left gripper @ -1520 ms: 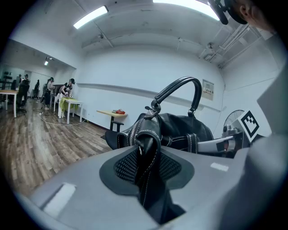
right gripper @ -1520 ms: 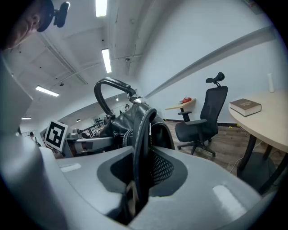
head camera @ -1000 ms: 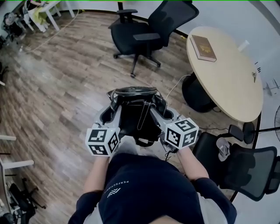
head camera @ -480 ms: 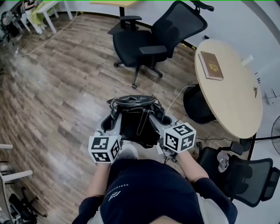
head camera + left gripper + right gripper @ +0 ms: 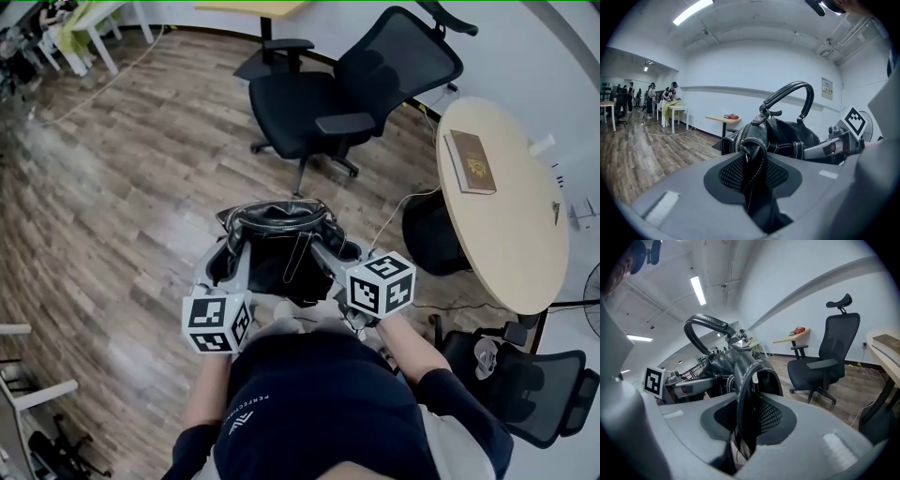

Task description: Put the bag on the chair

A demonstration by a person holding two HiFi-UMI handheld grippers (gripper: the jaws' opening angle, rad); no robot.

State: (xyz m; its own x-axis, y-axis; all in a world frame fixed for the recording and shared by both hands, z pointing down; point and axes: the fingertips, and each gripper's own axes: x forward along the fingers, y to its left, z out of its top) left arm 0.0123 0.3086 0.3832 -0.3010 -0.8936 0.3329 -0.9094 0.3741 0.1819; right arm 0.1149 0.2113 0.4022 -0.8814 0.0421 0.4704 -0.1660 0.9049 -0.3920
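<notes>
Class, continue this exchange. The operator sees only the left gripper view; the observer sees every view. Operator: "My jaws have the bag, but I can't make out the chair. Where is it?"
Observer: The black office chair stands ahead of the bag, slightly to the right.
Operator: Is the other side gripped too?
Observer: Yes, the right gripper has its jaws shut on the bag's other end.
Operator: Anything near the chair?
Observer: A round table to its right in the head view, with a book on it.
</notes>
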